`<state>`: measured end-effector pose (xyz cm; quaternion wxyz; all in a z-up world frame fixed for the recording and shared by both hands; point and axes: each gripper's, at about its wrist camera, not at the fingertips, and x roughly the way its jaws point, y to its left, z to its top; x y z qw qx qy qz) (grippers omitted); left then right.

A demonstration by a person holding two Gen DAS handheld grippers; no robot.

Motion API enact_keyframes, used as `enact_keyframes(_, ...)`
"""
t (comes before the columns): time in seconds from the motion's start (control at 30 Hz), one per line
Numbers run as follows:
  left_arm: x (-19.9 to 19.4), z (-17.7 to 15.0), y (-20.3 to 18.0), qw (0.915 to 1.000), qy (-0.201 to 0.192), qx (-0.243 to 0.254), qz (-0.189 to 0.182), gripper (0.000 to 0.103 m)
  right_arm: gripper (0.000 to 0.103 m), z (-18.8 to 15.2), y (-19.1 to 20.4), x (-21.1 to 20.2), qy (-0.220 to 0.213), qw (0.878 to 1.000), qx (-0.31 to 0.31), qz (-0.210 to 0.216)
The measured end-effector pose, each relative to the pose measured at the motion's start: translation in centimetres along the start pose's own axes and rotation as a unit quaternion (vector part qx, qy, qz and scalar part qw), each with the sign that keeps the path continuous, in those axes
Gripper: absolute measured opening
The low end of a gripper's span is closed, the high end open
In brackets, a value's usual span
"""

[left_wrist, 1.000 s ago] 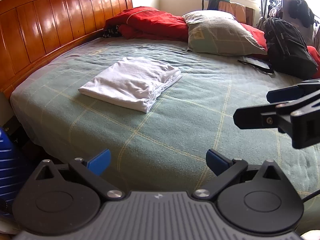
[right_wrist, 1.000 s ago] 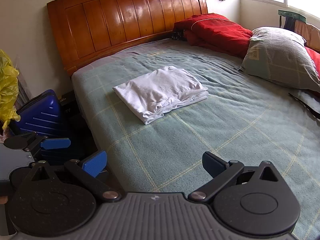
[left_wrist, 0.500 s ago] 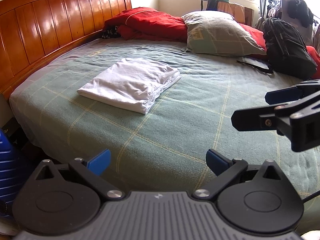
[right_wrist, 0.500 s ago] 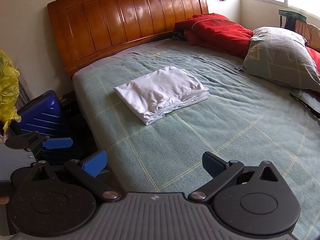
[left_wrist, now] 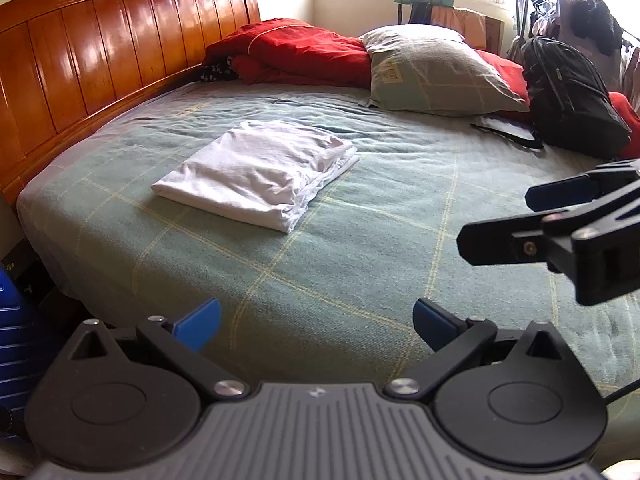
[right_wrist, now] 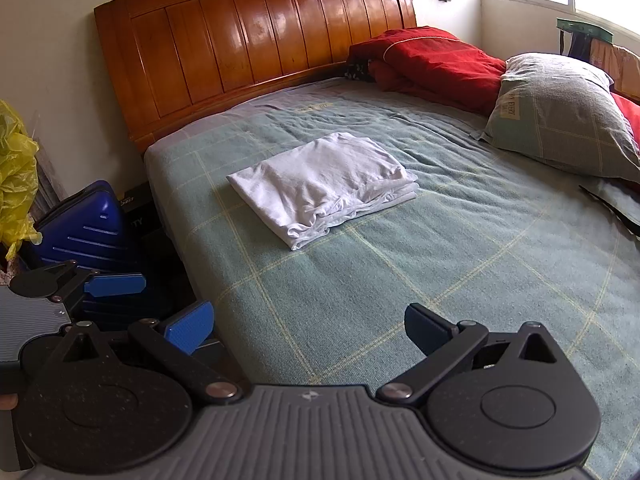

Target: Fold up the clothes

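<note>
Almost nothing has changed: our left tool (left_wrist: 316, 320) and right tool (right_wrist: 308, 326) stay released, near the bed's edge, well apart from the folded white cotton garment (left_wrist: 258, 172) on the green checked bedspread (left_wrist: 360, 240); folding looks finished

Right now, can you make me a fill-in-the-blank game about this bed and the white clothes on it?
1. The white garment on the green blanket is already ____.
2. Both the left gripper and the right gripper are ____ and hold nothing.
3. The blue suitcase stands on the floor beside the ____.
4. The headboard is made of ____.

Missing words: folded; open; bed; wood
</note>
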<state>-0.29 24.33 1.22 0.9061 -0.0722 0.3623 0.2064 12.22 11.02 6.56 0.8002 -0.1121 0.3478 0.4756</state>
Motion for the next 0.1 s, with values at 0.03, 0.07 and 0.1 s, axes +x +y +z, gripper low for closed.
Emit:
enact_keyframes(0.03,0.00,0.00,0.03,1.0000,0.000,-0.001,-0.001,0.102,0.103,-0.01,0.00,0.00,0.000,1.000,0.000,0.000)
enact_keyframes(0.07,0.01,-0.01,0.05,1.0000,0.001,-0.001,-0.001,0.102,0.103,-0.02,-0.01,0.01,0.000,1.000,0.000,0.000)
enact_keyframes(0.1,0.01,-0.02,0.07,1.0000,0.001,-0.001,0.000,0.102,0.103,-0.02,-0.02,0.01,0.000,1.000,0.000,0.000)
